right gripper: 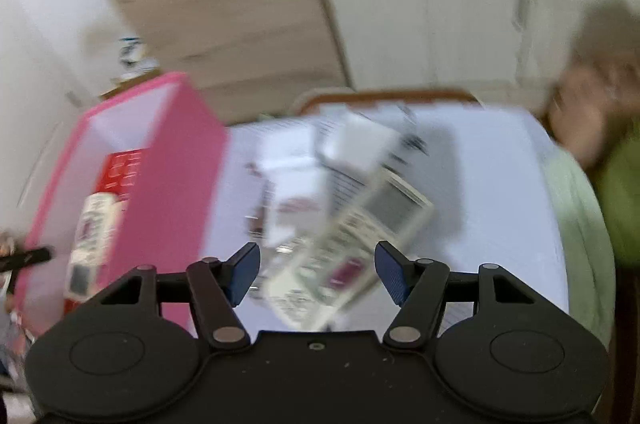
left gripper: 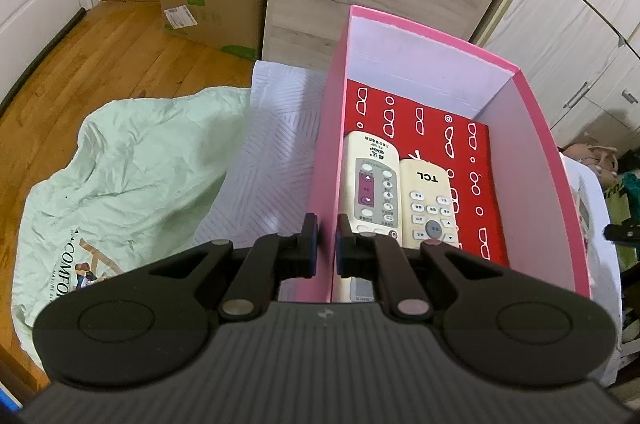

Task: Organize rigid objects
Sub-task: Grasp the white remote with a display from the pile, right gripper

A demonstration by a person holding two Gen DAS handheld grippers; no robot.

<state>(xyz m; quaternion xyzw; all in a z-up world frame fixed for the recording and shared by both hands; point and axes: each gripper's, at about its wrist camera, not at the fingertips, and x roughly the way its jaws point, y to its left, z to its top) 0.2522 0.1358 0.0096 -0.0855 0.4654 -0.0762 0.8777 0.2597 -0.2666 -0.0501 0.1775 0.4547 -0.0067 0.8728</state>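
**Two remotes in the pink box, one more on the table**

The pink box (left gripper: 532, 160) sits on the white table cover (left gripper: 272, 160). It has a red floor with white shapes on it. Two cream remotes lie flat inside, side by side and touching. The remote with the purple button (left gripper: 374, 180) is the one nearer the box's 9 o'clock wall. The TCL remote (left gripper: 428, 202) lies just beside it, on its 3 o'clock side.

The left gripper (left gripper: 327, 240) pinches the 9 o'clock wall of the box. One finger is outside the wall and one is inside, and both pads press on the pink card.

In the right wrist view the picture is blurry. The right gripper (right gripper: 318, 270) has its fingers spread wide, with nothing between them. A third remote (right gripper: 352, 244) lies on the white cover just past the fingers, toward 12 o'clock. It is tilted, with its far end pointing to about 1 o'clock. Some white papers lie under and around it, too blurry to name. The pink box is at 9 o'clock from here.

A pale green cloth (left gripper: 120, 176) lies at 9 o'clock from the box. A cardboard box (left gripper: 212, 12) full of things stands on the wood floor (left gripper: 100, 56) at about 11 o'clock.
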